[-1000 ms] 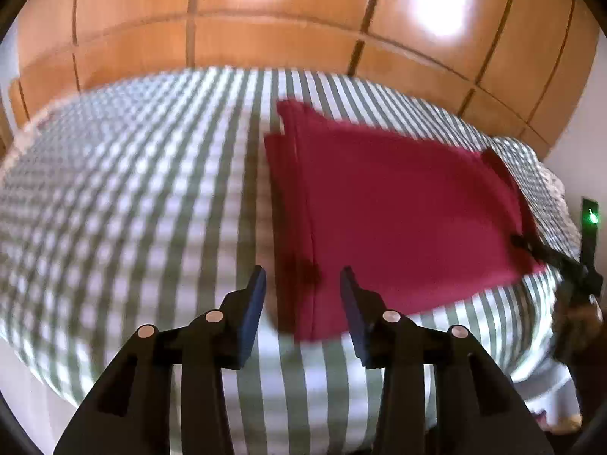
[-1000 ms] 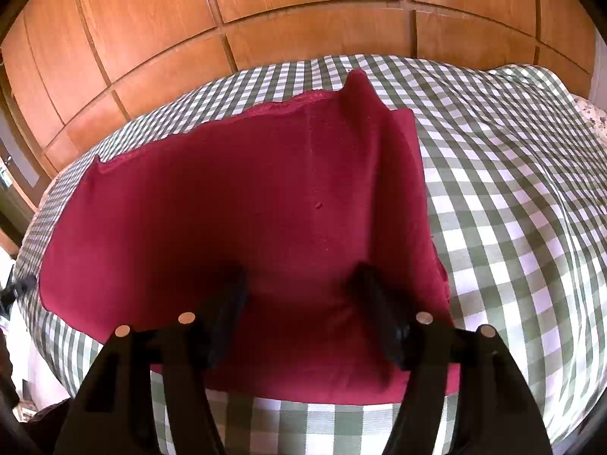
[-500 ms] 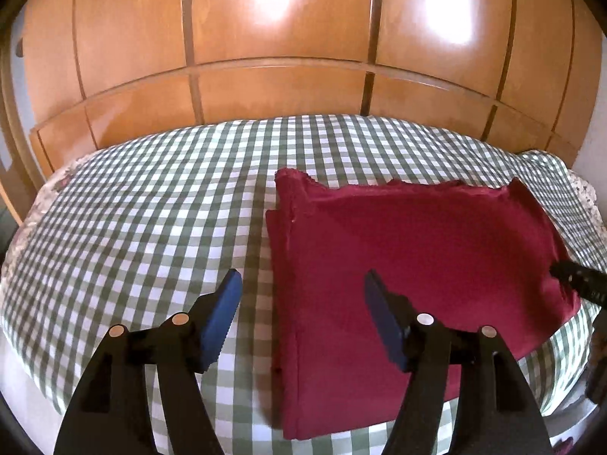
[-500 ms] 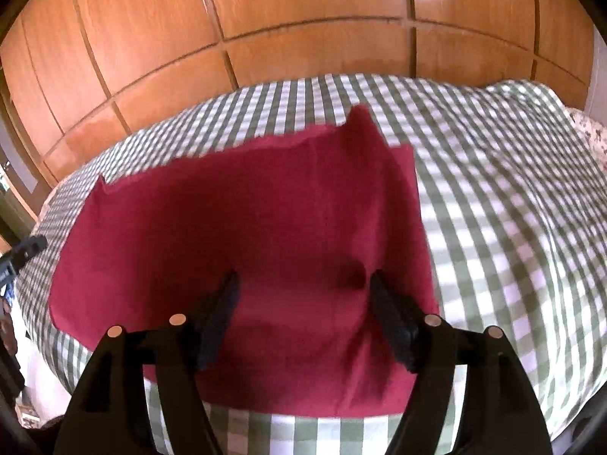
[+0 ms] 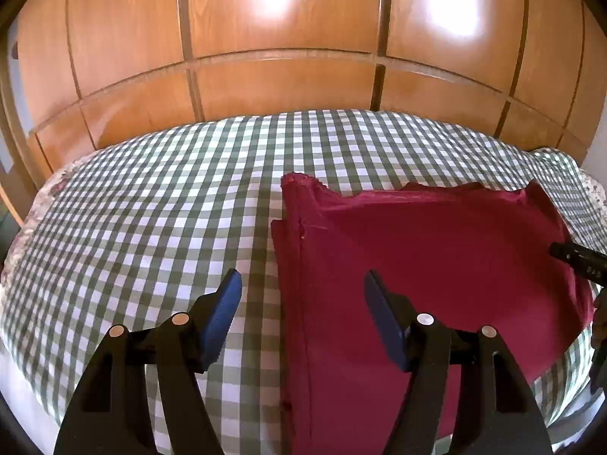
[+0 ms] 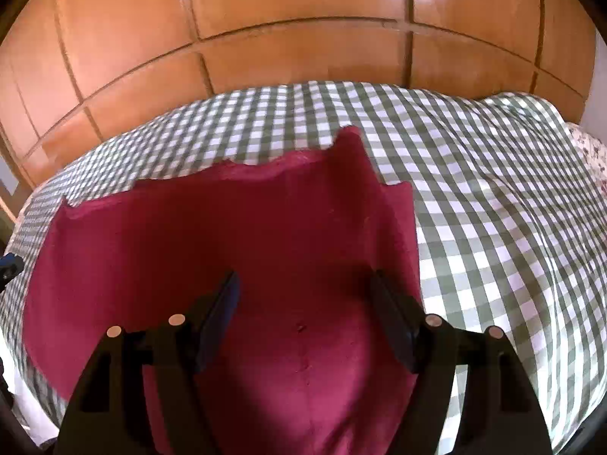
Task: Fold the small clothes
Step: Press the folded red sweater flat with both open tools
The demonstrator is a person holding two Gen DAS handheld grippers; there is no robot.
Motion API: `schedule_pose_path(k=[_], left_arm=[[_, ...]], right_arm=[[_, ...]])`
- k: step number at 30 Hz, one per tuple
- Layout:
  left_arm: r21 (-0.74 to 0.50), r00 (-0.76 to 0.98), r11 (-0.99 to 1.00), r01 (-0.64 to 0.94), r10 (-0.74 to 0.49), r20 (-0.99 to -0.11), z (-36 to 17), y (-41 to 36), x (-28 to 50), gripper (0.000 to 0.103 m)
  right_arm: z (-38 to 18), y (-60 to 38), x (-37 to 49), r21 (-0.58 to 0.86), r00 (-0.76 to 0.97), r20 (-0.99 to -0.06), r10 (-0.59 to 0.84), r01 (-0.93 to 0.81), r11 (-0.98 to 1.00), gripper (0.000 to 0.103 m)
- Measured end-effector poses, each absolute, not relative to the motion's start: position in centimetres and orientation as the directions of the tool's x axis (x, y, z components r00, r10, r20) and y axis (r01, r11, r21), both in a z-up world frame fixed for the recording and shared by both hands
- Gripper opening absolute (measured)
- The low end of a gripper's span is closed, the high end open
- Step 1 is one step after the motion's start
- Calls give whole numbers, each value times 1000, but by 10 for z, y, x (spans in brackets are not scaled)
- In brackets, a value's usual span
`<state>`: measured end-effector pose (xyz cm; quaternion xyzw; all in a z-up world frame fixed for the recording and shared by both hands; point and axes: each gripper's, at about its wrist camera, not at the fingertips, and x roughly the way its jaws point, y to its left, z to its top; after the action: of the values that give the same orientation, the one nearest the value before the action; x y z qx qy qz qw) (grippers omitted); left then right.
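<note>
A dark red garment (image 5: pixel 436 265) lies flat on the green-and-white checked bed cover (image 5: pixel 151 227), folded into a rough rectangle with layered edges on its left side. My left gripper (image 5: pixel 301 295) is open and empty, raised above the garment's left edge. In the right wrist view the garment (image 6: pixel 227 246) fills the middle of the frame. My right gripper (image 6: pixel 305 295) is open and empty, held above the garment's near right part. The tip of the right gripper (image 5: pixel 576 261) shows at the right edge of the left wrist view.
A wooden panelled wardrobe (image 5: pixel 284 57) stands close behind the bed. The checked cover (image 6: pixel 493 227) spreads to the right of the garment, with a floral sheet (image 6: pixel 592 155) showing at the far right edge. The bed's near edge drops off just below both grippers.
Both grippers have risen and pulled back from the garment. The left jaws have opened wider. The garment lies still.
</note>
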<state>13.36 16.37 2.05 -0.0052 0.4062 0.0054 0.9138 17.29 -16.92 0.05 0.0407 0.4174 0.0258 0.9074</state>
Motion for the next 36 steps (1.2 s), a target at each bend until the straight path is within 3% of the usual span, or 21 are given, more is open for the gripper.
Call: schedule_pose_path(k=[14,19,26,32,36], left_arm=[[5,637,999,-45,33,-770,5,172,168,65],[15,552,993,-117,77,-831,-31,186,200,59],[27,556,988,-152,108,-824,-40,191,205,72],[62,603,981,-184,162,-781,-14,190,183,73],[8,647,979,-204,141,-749,6,191,159,74]], right_arm=[[-15,-176,178,103,649,-755,92,-21,994,76],[-18,-176,178,114,655,-749,104,-27,993,77],[-6,-183,178,164,630,-761,154,-43,986,77],[15,-213,163,266,675,-716,178,28,963,81],[5,-230,155,301,671,-719,181,66,951,82]])
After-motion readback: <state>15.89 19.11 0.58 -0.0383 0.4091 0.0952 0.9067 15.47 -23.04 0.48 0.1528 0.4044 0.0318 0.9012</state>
